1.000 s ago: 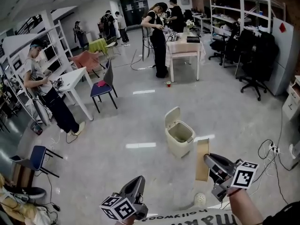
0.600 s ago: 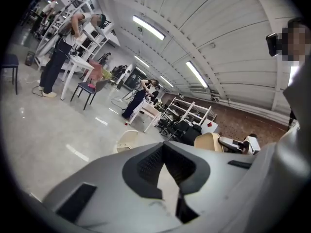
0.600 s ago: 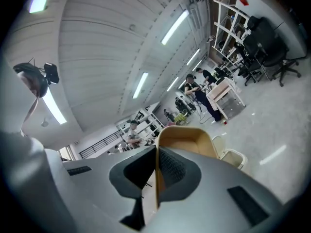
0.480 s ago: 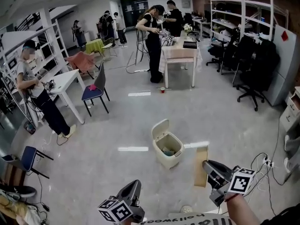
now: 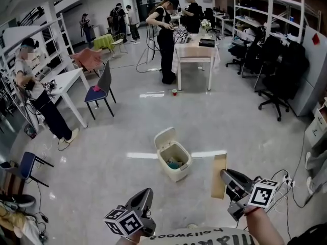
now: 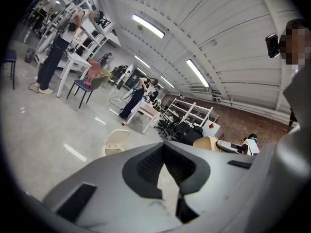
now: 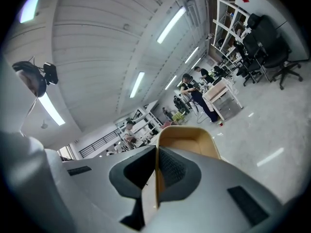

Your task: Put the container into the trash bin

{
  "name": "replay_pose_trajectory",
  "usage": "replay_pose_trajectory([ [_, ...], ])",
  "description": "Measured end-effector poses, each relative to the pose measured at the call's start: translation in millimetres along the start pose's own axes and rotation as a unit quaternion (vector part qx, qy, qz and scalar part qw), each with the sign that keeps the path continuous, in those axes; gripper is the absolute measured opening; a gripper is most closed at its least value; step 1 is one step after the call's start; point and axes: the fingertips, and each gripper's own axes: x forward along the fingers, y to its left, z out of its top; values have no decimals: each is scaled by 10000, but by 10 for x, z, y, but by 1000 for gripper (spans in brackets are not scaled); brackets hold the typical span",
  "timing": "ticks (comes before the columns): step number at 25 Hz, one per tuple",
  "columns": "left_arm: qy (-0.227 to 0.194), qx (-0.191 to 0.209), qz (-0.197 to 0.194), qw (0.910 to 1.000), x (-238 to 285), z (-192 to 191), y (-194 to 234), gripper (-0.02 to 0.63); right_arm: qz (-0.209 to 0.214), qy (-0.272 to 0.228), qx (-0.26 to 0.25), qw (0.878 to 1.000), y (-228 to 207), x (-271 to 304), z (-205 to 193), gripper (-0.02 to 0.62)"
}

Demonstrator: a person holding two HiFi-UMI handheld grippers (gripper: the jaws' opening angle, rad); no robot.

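A cream trash bin stands on the grey floor with its lid tipped open and some rubbish inside. It also shows in the left gripper view as the bin. My right gripper is shut on a flat tan container, held upright to the right of the bin and a little nearer me. The container's wall is pinched between the right gripper jaws. My left gripper hangs low at bottom centre, short of the bin. That left gripper has its jaws together with nothing in them.
A white table with people working at it stands far ahead. A dark chair and another white table are at the left. Office chairs and shelves line the right wall. Cables lie on the floor at right.
The bin has drawn nearer and shifted left in the head view, and its inside now shows. Both grippers keep their hold and their places in the view.
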Motion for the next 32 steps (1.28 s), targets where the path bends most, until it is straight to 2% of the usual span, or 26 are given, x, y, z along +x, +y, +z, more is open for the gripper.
replay_pose_trajectory([
  [3,-18,22,4,10000,144,-54,-89,3,47,-2,32,10000,-167,-13,70,18],
  [10,251,61,104,9996,277,-143,-149,5,77,44,363,9993,-371,-13,40,18],
  [17,561,-70,-51,9984,594,-171,-54,5,-203,57,586,9981,-592,48,47,18],
  [32,1176,167,-728,9903,1882,660,447,5,-747,-227,844,9934,-1061,1050,481,18],
])
